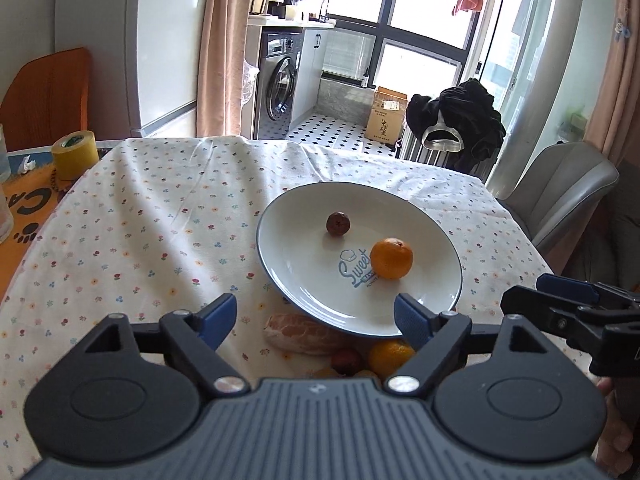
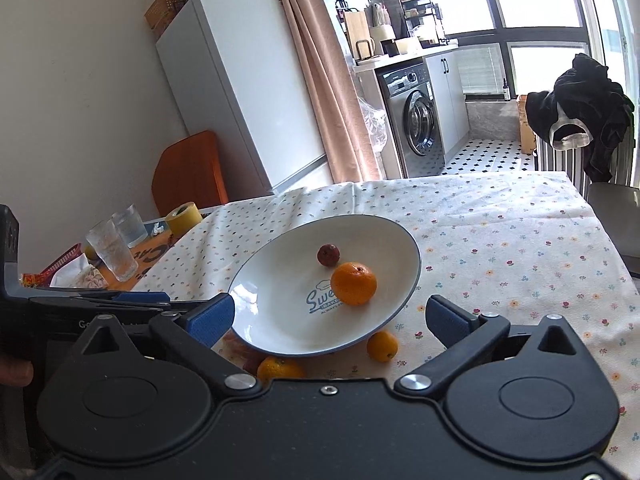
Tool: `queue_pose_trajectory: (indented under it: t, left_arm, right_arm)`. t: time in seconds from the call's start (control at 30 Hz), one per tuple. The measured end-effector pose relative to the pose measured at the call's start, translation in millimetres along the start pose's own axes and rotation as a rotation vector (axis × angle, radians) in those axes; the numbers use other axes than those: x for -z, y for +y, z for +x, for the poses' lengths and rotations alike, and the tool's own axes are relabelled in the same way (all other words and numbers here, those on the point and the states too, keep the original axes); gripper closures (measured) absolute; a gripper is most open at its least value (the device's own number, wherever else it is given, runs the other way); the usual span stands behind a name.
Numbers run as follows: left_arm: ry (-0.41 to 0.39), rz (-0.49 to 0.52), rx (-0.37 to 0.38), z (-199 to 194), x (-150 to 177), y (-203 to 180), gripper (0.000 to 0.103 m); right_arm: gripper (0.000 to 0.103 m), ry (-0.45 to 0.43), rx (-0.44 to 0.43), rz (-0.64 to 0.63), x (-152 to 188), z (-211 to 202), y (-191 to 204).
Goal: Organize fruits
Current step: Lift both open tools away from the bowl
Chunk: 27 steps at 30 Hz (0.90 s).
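A white plate (image 1: 304,216) with a blue rim sits on the flowered tablecloth and holds an orange tangerine (image 1: 391,258) and a small brown-red fruit (image 1: 338,223). In front of the plate lie a peeled citrus piece (image 1: 300,332), a dark red fruit (image 1: 347,361) and another tangerine (image 1: 390,356). My left gripper (image 1: 316,318) is open and empty, just above these loose fruits. In the right wrist view the plate (image 2: 272,280) holds the same tangerine (image 2: 354,283) and red fruit (image 2: 328,255); two tangerines (image 2: 382,345) (image 2: 278,369) lie by its near rim. My right gripper (image 2: 330,322) is open and empty.
A yellow tape roll (image 1: 75,154) stands at the table's left, with two glasses (image 2: 112,248) beside it. A grey chair (image 1: 560,188) stands at the right table edge. The right gripper (image 1: 572,312) shows beside the left one.
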<state>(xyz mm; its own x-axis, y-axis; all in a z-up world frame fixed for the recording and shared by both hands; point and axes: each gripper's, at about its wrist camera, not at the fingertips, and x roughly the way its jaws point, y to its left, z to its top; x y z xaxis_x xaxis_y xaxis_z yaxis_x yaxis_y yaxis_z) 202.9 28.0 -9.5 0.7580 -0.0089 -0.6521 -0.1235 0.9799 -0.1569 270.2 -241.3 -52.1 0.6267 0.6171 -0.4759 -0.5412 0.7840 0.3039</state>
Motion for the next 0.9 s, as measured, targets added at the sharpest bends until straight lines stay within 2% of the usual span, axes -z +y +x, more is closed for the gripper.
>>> queue_pose_trajectory:
  t: [0.17, 0.4, 0.7, 0.9]
  left_arm:
    - [-0.022, -0.029, -0.025, -11, 9, 4, 0.016]
    - [-0.022, -0.045, -0.023, -21, 23, 5, 0.015]
    - [-0.002, -0.053, -0.038, -28, 37, 9, 0.015]
    - [0.015, -0.037, -0.036, -32, 49, 11, 0.015]
  right_arm:
    - [0.000, -0.010, 0.012, 0.019, 8, -9, 0]
    - [0.000, -0.031, 0.044, 0.009, 19, -21, 2]
    - [0.000, -0.039, 0.058, 0.001, 28, -32, 4]
    - [0.000, -0.027, 0.038, -0.007, 37, -35, 5]
